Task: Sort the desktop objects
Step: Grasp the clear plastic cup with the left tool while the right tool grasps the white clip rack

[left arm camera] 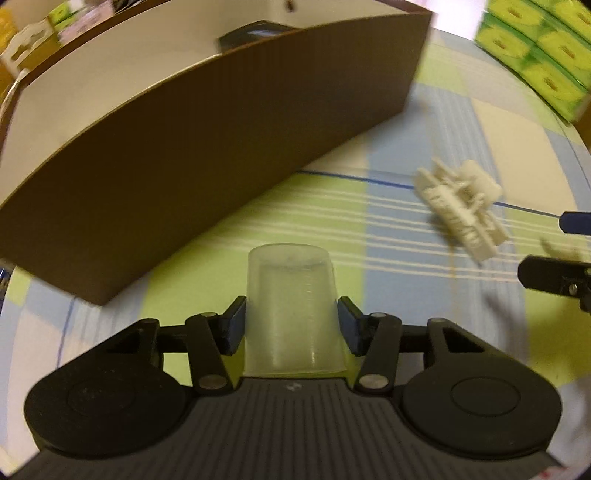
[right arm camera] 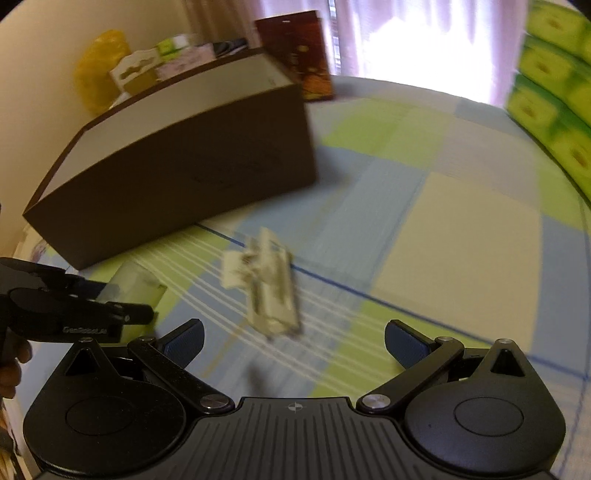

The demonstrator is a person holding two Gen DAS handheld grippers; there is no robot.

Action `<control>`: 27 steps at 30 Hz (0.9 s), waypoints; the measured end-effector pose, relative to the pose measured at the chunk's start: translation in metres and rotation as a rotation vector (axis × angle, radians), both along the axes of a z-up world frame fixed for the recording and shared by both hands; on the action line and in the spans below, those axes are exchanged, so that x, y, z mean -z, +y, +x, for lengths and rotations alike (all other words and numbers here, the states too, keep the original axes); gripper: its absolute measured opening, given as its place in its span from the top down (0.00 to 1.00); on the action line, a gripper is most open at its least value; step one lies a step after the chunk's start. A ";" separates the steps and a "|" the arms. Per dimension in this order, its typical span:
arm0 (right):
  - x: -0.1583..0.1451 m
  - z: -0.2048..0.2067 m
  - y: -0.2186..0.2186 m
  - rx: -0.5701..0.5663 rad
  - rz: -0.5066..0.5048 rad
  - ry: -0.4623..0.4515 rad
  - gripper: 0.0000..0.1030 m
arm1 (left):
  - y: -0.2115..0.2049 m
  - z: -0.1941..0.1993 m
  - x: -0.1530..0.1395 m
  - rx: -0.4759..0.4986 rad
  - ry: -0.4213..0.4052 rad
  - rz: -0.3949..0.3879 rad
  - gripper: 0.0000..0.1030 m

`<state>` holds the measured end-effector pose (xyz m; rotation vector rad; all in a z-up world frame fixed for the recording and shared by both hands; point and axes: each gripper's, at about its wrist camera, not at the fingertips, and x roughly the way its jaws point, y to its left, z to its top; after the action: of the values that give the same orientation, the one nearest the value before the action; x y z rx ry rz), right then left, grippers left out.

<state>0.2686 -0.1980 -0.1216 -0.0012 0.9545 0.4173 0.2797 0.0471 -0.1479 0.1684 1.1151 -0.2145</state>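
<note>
Blue-padded left gripper (left arm camera: 291, 328) clenched on translucent plastic measuring cup (left arm camera: 290, 310), held just before brown cardboard box (left arm camera: 207, 162). Right gripper (right arm camera: 293, 345) jaws spread wide, empty, above white plastic clip (right arm camera: 264, 284) lying on checked tablecloth (right arm camera: 454, 236). Dark object (left arm camera: 255, 35) inside box.

Frosted plastic cup (left arm camera: 290, 310), matt brown box (left arm camera: 207, 155), checked cloth (right arm camera: 454, 236).

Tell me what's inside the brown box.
In the left wrist view, the brown box shows a pale inner wall and one dark object near its far end. The tall front wall hides the floor, so anything else lying inside cannot be seen.
</note>
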 end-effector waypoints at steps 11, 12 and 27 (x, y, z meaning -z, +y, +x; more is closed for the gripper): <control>0.019 0.024 0.061 -0.168 -0.137 -0.135 0.31 | 0.031 0.000 -0.004 -0.062 0.001 -0.007 0.53; 0.021 0.025 0.063 -0.174 -0.147 -0.146 0.40 | 0.031 0.000 -0.005 -0.061 0.000 -0.005 0.53; 0.008 -0.026 0.036 -0.150 -0.099 -0.108 0.65 | 0.019 -0.023 -0.009 -0.019 0.010 -0.024 0.54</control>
<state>0.2427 -0.1618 -0.1301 -0.1845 0.8708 0.5031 0.2569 0.0657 -0.1394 0.1352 1.1228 -0.2118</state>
